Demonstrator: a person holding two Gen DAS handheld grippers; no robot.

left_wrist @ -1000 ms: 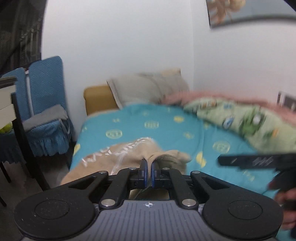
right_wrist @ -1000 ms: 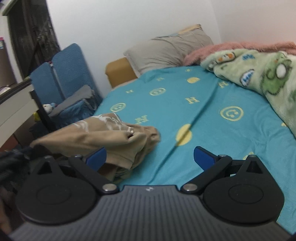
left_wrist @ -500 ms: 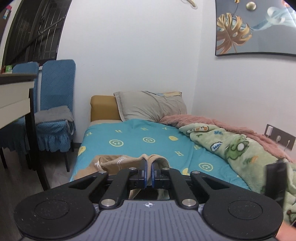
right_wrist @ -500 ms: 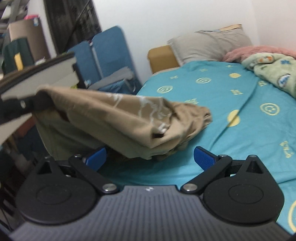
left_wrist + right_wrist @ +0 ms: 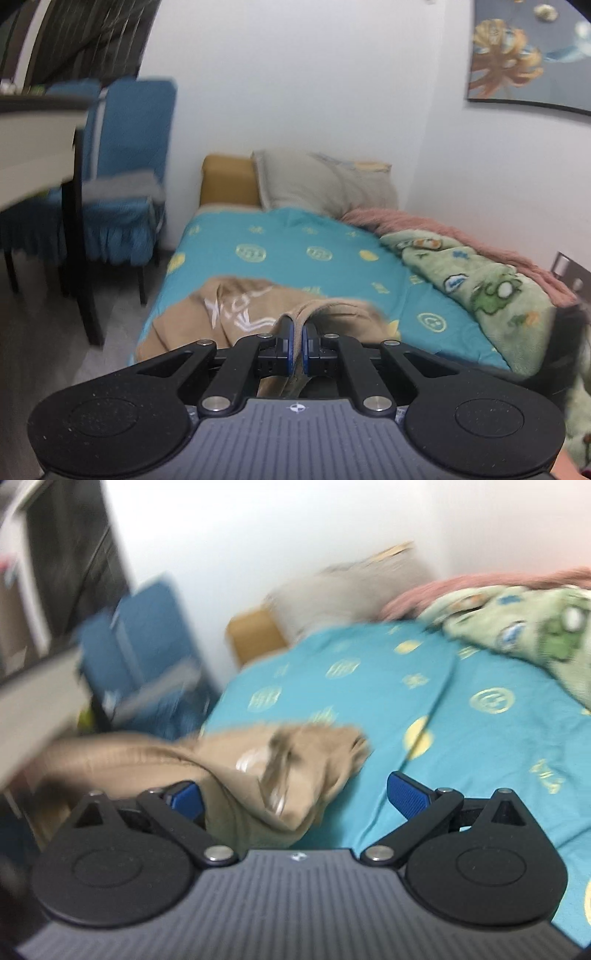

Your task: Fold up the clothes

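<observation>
Half a second earlier the shirt [image 5: 273, 771] was held high and spread wide before the right gripper [image 5: 295, 797]; now it was lowered, bunched at the near left corner of the bed [image 5: 332, 258]. It was tan, crumpled, with a white print, blurred in the right view. Its ribbed edge was pinched between the closed jaws of the left gripper [image 5: 296, 341]. The right gripper was spread wide, holding nothing, with the cloth just beside its left finger.

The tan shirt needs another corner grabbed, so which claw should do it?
Probably the right claw: its jaws stand wide open, with the crumpled tan cotton shirt bunched between them. The left claw is shut on the shirt's edge.
</observation>
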